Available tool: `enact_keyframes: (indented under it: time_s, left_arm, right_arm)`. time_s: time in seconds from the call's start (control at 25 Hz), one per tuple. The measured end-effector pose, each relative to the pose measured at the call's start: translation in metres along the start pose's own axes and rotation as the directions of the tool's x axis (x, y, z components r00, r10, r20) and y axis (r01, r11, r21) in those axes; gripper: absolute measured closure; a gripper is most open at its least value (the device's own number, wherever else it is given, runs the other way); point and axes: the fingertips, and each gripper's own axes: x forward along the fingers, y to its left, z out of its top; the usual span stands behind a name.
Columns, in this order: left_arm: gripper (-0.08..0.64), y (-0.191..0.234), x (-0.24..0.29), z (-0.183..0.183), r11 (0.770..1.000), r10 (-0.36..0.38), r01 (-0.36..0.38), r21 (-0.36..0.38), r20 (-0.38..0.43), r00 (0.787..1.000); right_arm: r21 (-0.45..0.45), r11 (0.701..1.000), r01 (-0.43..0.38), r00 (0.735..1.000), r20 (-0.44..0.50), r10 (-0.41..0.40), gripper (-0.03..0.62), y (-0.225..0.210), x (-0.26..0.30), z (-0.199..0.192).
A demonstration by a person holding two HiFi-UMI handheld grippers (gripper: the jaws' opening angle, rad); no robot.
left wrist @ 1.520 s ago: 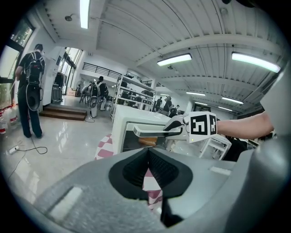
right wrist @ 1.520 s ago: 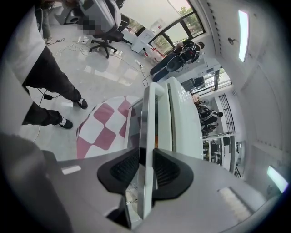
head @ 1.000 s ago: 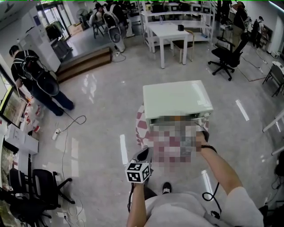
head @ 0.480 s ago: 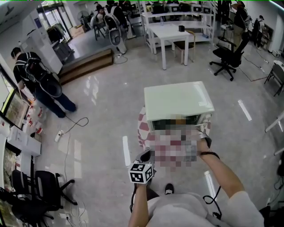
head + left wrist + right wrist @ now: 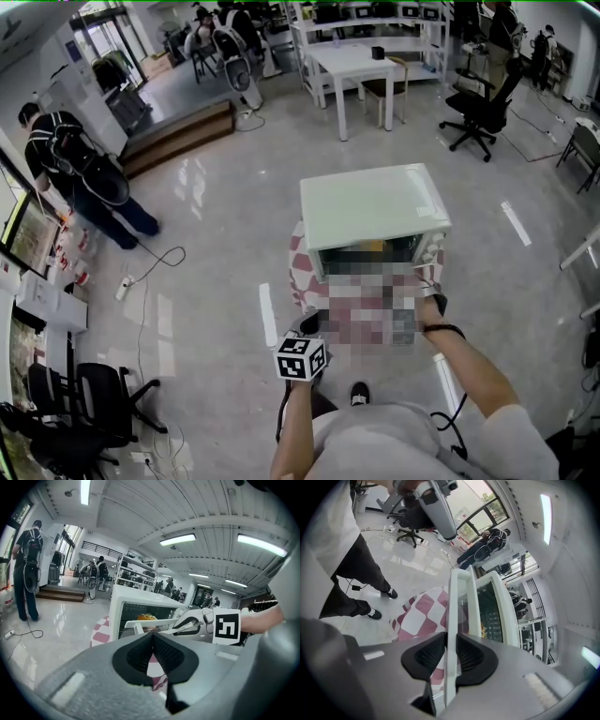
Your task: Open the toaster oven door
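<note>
Toaster oven door [image 5: 472,616] is hanging partly open on the oven's 6 o'clock face, the side toward the person, and its white handle [image 5: 452,599] is lying between the pads of the right tool [image 5: 451,637]. Those jaws have just been closing, and both pads are pressing on the bar, toward its 3 o'clock end in the head view. The left tool [image 5: 153,639] is hovering at the oven's 7 o'clock, apart from it, jaws together on nothing.

To pull well, the right tool is likely needing a firm pinch while following an arc out toward 6 o'clock and downward, the wrist turning as the door is swinging, so the bar is not twisting out of the pads. With the grip sitting off-centre, a slow, even pull is looking safer; a jerk could be dragging the oven [image 5: 370,206] across the checked cloth of the bench [image 5: 298,258].

The door's long axis is running from 9 to 3 o'clock across the oven front, and its top edge is tipping toward 6 o'clock. Inside, something yellow-brown [image 5: 146,617] is resting behind the gap. Farther off, a person in dark clothes [image 5: 75,164] is standing at 10 o'clock and a white table [image 5: 352,64] at 12.
</note>
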Motion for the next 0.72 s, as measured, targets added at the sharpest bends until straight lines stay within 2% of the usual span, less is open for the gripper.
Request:
enact_keyframes:
  time_s: [0.24, 0.48, 0.72]
  left_arm:
    - [0.554, 0.003, 0.003, -0.001, 1.0, 0.001, 0.0, 0.008, -0.014, 1.0]
    - [0.554, 0.006, 0.011, -0.014, 1.0, 0.003, -0.003, -0.002, -0.054, 0.999]
    - [0.554, 0.01, 0.017, -0.021, 1.0, 0.013, -0.014, -0.012, -0.068, 0.998]
  right_arm:
    - [-0.017, 1.0, 0.022, 1.0, -0.01, -0.022, 0.515, 0.009, -0.001, 0.001]
    - [-0.021, 0.999, 0.04, 0.999, 0.018, -0.039, 0.517, 0.026, -0.004, 0.004]
    - [0.008, 1.0, 0.021, 0.999, 0.038, -0.022, 0.522, 0.041, -0.006, 0.008]
